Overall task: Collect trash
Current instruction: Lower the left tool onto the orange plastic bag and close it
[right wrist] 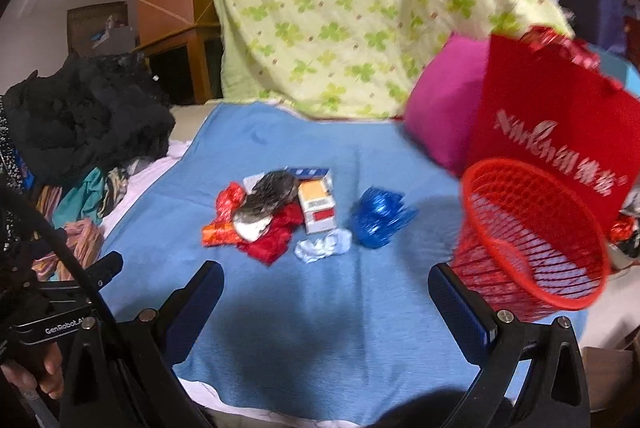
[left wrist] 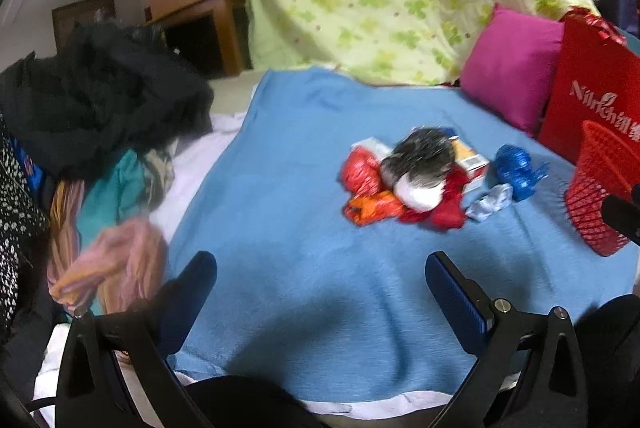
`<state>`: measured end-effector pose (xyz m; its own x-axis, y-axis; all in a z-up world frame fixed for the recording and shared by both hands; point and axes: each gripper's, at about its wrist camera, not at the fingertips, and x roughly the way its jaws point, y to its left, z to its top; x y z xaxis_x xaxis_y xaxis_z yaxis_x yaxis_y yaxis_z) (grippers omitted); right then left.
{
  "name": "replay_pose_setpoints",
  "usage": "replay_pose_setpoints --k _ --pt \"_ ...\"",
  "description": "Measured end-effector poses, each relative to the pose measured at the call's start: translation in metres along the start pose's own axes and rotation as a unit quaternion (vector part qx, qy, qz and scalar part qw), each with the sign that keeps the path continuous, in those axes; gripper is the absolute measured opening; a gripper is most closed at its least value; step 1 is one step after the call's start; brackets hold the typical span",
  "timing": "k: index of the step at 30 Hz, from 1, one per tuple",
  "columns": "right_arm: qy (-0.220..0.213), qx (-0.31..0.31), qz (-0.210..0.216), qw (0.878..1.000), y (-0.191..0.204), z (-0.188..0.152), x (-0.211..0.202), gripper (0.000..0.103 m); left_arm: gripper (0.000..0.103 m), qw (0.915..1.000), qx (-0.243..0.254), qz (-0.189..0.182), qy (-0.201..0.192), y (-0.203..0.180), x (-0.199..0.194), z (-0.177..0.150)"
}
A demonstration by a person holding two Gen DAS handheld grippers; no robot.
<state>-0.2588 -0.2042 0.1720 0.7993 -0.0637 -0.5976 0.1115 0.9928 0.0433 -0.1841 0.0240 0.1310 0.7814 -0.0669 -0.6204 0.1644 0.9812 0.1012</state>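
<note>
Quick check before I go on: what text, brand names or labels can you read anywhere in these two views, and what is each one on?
"Nilrich", white letters on the red bag, followed by characters too blurred to read.
"GenRobot.AI", on the black body of the left gripper, seen at the left edge of the right wrist view; the last letters are uncertain.
Small carton in the trash pile: printing too blurred to read.
Wrappers: no readable text.

"Nilrich" on the red bag (left wrist: 592, 100); "GenRobot.AI" on the left claw (right wrist: 60, 328).

Open blue blanket (right wrist: 320, 328) btwn my claws and the trash pile (right wrist: 280, 216): clear run. Red basket (right wrist: 532, 236) crowds my right side; clothes heap (left wrist: 100, 132) blocks left.
</note>
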Motion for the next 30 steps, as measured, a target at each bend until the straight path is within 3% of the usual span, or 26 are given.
replay_pose_setpoints --k 7,11,15,17,19,23,27,30 --pt "0.073 0.051 0.044 0.995 -0.017 -0.003 0.085 0.103 0.103 0.9989 -0.012 0.003 0.046 0.014 0.041 -0.008" --pt "0.097 0.086 0.06 0.99 -0.024 0.003 0.128 0.1 0.103 0.9982 -0.011 -0.017 0.057 0.015 0.059 -0.004" --pt "0.131 0.132 0.081 0.979 -0.038 0.012 0.174 0.083 0.103 0.9971 0.001 -0.051 0.056 0.006 0.081 0.01" --pt "0.144 0.166 0.094 0.971 -0.047 0.014 0.19 0.082 0.103 0.9963 0.009 -0.065 0.054 0.002 0.099 0.019" --pt "0.159 0.197 0.107 0.962 -0.057 0.013 0.206 0.072 0.103 0.9946 0.01 -0.085 0.059 0.0 0.12 0.028" --pt "0.181 0.239 0.123 0.946 -0.069 0.008 0.222 0.066 0.102 0.9882 0.013 -0.126 0.086 -0.008 0.163 0.041" --pt "0.203 0.264 0.144 0.932 -0.074 0.003 0.238 0.047 0.09 0.9801 0.028 -0.164 0.108 -0.018 0.191 0.045" --pt "0.208 0.28 0.151 0.925 -0.077 -0.002 0.243 0.04 0.067 0.9723 0.045 -0.188 0.131 -0.028 0.204 0.043"
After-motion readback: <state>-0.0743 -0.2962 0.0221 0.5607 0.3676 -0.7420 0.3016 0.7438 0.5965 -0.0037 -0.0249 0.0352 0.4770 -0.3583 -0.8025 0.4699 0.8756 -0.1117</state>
